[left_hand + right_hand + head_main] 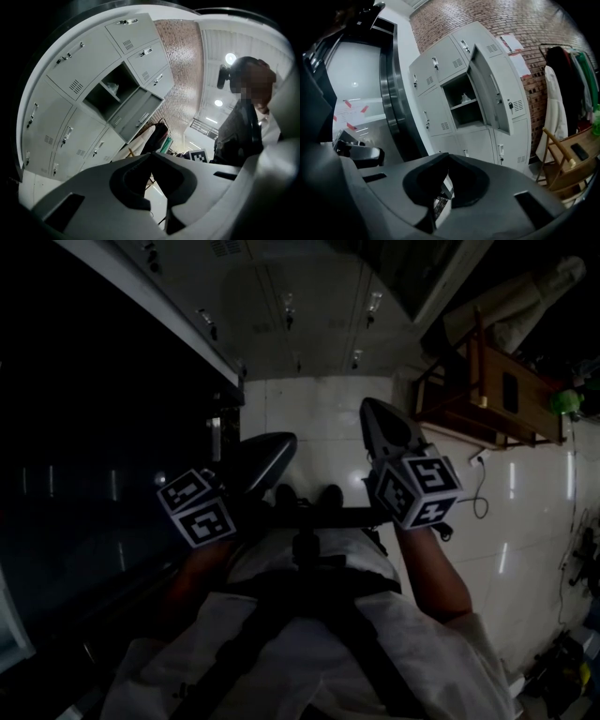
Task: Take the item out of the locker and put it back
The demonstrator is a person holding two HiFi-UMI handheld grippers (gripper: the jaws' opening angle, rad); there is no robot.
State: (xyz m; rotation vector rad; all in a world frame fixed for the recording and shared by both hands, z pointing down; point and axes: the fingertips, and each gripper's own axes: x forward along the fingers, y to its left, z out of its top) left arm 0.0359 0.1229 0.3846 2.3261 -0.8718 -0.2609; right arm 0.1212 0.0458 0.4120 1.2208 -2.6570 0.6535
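The grey locker bank [440,70] stands ahead, one door [490,96] swung open. In that open compartment [461,101] a small pale item [465,97] rests on the shelf. The left gripper view shows the same compartment [108,93], item [111,86] and door [136,115], tilted. My left gripper [150,154] is shut with nothing in it, far from the lockers. My right gripper [447,157] is also shut and empty. In the dim head view both grippers, left [284,442] and right [372,411], are held low at waist height, pointing toward the lockers [309,315].
A wooden chair [567,159] with a dark flat object on its seat stands right of the lockers, under a rack of hanging coats [551,117]. A brick wall [520,23] is behind. A steel-framed doorway [391,93] lies left. The floor [328,427] is glossy white tile.
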